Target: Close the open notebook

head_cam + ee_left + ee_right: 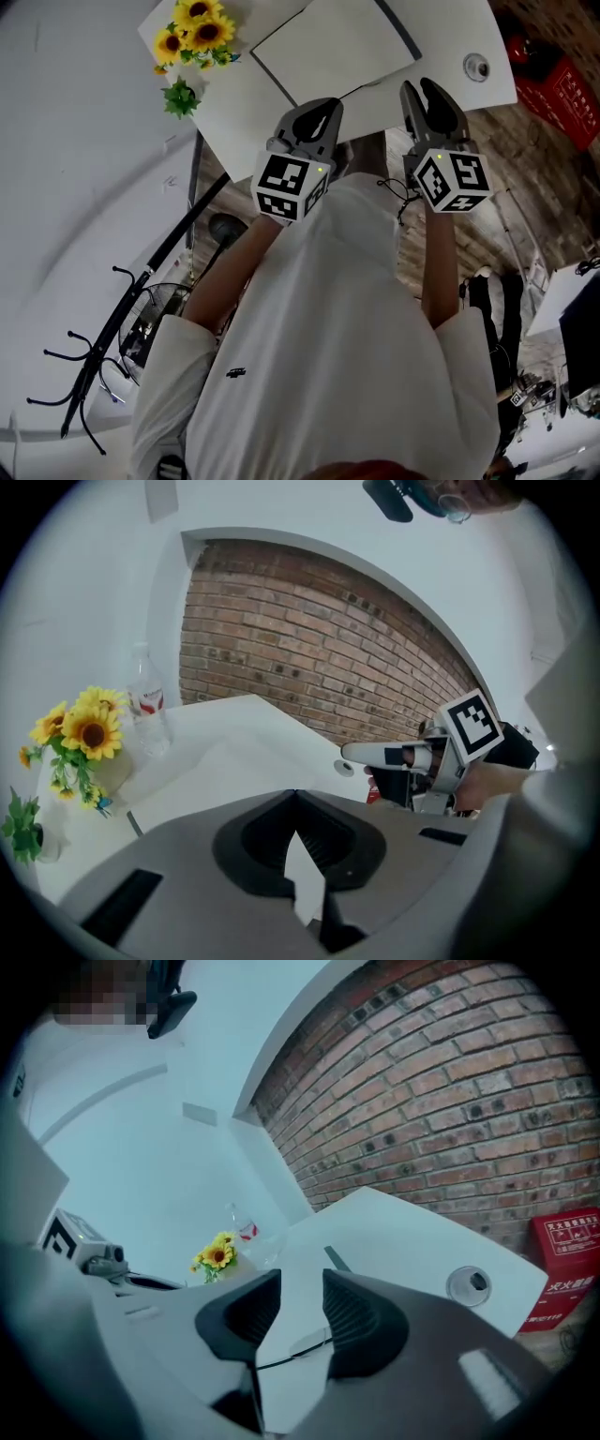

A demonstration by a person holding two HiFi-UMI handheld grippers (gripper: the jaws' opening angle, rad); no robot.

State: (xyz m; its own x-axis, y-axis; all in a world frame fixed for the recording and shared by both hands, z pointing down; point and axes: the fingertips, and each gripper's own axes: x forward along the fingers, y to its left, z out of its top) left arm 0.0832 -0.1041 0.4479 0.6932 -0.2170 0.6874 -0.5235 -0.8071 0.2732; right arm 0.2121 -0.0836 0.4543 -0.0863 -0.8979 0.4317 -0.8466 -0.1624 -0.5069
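Note:
The open notebook lies on the white table with its blank pages up and a dark strip along its right side. Both grippers hover over the table's near edge, just short of the notebook. My left gripper has its fingertips touching, so it is shut and holds nothing; in the left gripper view its tips meet in front of the notebook's pages. Beside it on the right, my right gripper is open, and a gap shows between its pads with only the table behind.
A vase of sunflowers and a small green plant stand at the table's left corner, with a clear water bottle behind them. A round cable hole sits near the right edge. A red box stands on the floor by the brick wall.

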